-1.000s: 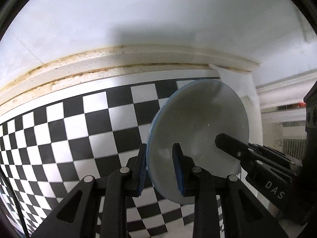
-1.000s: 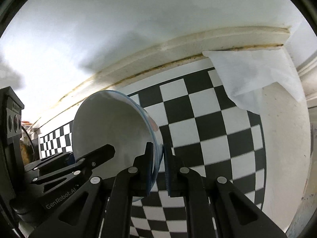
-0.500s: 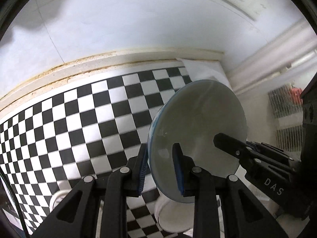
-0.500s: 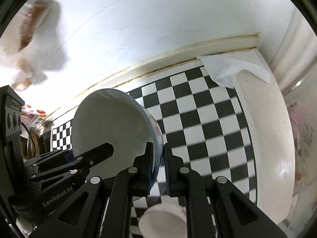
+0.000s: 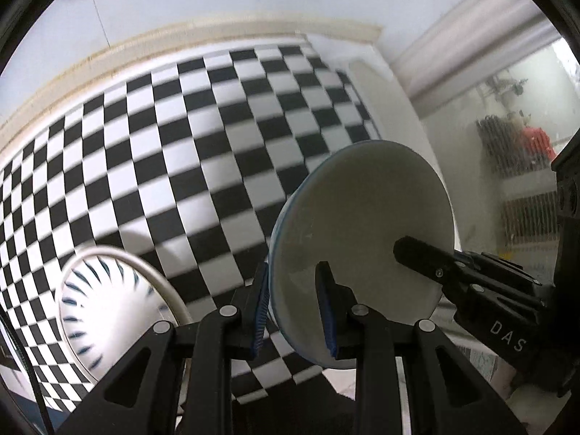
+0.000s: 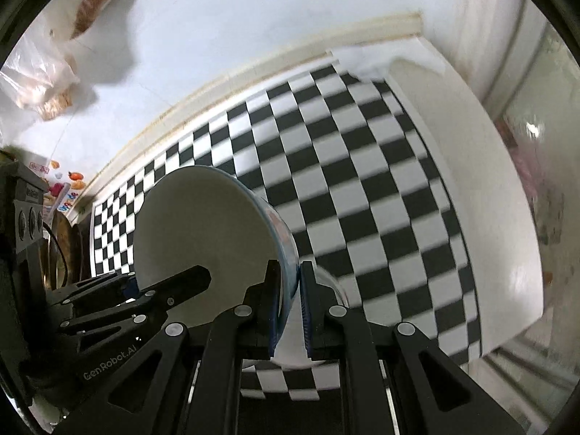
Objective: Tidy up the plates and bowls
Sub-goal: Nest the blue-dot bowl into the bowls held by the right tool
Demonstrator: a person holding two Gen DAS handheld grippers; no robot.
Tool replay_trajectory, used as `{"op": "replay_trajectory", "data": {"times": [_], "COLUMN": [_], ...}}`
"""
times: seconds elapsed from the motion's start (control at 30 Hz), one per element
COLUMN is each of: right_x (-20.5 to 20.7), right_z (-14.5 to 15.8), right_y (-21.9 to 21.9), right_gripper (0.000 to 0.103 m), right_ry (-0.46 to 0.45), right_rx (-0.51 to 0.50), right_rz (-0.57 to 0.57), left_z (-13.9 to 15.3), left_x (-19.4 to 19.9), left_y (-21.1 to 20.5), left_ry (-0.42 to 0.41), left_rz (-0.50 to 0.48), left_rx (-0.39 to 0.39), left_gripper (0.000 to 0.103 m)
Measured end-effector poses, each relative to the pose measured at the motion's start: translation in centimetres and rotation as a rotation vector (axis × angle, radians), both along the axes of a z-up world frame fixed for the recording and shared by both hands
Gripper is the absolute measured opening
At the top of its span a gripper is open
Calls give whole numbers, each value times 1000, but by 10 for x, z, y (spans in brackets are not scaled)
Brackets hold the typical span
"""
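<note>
Right now your left gripper [image 5: 295, 304] pinches the rim of a white bowl [image 5: 362, 239] held tilted in the air; your right gripper [image 6: 290, 311] clamps its opposite rim. Below left, a blue-streaked bowl [image 5: 105, 304] sits on the checkered cloth [image 5: 181, 137].

Glossy white ceramic bowl [image 5: 362, 224], matt checkered cloth [image 5: 181, 137], ribbed blue rubber fingers [image 5: 261, 311], clear plastic bag [image 6: 36, 83]

Count so far: two bowls. One white blue-rimmed bowl [image 5: 362, 232] (same one shows up in the right wrist view [image 6: 203, 228]), one white bowl with blue dashes [image 5: 105, 308]. Two grippers, left gripper [image 5: 294, 311] and right gripper [image 6: 290, 308]. One checkered cloth [image 5: 181, 145].
</note>
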State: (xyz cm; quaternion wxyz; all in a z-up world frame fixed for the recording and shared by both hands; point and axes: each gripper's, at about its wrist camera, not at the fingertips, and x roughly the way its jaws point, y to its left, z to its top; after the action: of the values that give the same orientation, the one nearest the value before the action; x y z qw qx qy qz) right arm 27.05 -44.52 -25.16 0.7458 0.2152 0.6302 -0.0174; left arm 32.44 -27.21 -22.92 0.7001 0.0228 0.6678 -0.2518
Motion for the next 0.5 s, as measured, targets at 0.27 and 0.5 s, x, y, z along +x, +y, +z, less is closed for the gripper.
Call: {"op": "replay_trajectory", "data": {"times": [0.27, 0.5], "right_x": [-27, -31], "right_z": [-42, -70], "right_y": [0, -4], "right_gripper": [12, 13], "right_ry": [87, 156], "right_rx": [24, 42], "right_rz": [-20, -22], "left_z": [-36, -58], "left_x": [-12, -13], "left_y": [-10, -17], "left_ry": [74, 115], "left_rz": [-40, -50], "left_rx": [55, 87], "left_gripper": [23, 23]}}
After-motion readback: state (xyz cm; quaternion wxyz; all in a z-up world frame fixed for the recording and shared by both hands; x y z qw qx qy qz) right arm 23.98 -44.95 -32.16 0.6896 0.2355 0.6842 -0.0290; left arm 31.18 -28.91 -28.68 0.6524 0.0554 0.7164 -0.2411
